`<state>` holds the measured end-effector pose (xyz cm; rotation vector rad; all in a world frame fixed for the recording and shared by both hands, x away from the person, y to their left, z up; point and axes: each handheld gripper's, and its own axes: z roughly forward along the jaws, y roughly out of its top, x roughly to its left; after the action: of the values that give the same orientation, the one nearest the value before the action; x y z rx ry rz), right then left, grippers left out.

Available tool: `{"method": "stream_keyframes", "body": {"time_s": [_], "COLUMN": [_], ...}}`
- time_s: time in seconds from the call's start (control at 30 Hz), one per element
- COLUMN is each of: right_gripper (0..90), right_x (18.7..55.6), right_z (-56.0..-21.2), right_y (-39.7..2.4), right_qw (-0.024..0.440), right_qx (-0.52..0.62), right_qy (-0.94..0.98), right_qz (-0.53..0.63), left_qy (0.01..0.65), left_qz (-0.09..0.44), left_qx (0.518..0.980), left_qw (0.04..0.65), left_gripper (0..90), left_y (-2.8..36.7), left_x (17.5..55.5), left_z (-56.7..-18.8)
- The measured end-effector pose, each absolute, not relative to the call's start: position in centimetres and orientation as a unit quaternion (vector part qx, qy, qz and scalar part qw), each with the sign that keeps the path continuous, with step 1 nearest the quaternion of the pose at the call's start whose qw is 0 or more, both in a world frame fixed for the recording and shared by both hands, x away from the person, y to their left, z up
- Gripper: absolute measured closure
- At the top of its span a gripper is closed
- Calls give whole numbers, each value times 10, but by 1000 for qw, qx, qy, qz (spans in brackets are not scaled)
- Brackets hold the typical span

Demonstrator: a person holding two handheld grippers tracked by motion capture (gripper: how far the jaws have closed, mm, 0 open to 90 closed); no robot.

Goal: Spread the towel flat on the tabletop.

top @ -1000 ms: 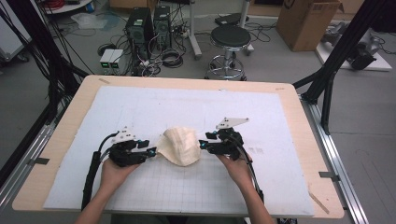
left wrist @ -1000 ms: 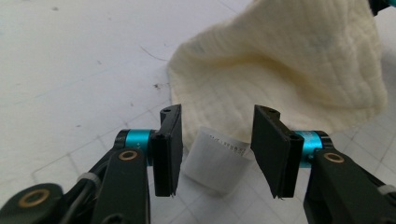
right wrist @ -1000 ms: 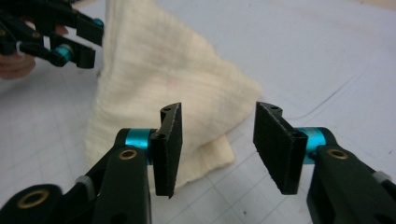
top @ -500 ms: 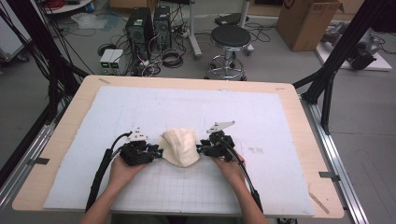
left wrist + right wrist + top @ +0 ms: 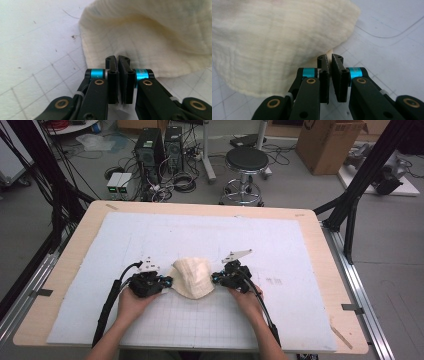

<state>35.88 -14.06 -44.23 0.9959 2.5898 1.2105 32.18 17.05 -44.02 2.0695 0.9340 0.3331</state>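
Left claw [image 5: 167, 281]: jaws have just been closing, now pinched together on the left edge of the cream cloth [image 5: 192, 276]. In the left gripper view a thin bit of fabric sits between the pads [image 5: 112, 65], cloth bunched up right behind them. Right claw [image 5: 216, 278]: same story, jaws have just been closing and are clamped on the cloth's right edge; the right gripper view shows the hem caught at the fingertips [image 5: 336, 62]. Cloth is a crumpled heap lying on the white gridded mat [image 5: 280, 250], near the front middle of the desk [image 5: 90, 225], directly between the two claws. Both claws lie low at mat level, pointing inward at each other. Person's hands come in from the near edge.
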Motion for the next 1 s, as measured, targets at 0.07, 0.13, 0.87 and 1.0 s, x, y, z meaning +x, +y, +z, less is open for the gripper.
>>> {"method": "stream_keyframes", "body": {"time_s": [0.07,0.13,0.87,1.0], "right_gripper": [853,853,852,851], "right_x": [357,355,274,255], "right_z": [-436,-432,-390,-392], "right_y": [-148,-150,-195,-199], "right_qw": [66,69,129,125], "right_qx": [330,331,299,298], "right_qy": [849,846,840,841], "right_qz": [407,413,434,435], "left_qy": [374,374,327,312], "left_qz": [135,140,154,152], "left_qx": [818,814,816,817], "left_qw": [416,421,452,461], "left_gripper": [864,864,876,876], "left_y": [174,177,194,199], "left_x": [321,319,251,236], "left_z": [-437,-433,-409,-407]}}
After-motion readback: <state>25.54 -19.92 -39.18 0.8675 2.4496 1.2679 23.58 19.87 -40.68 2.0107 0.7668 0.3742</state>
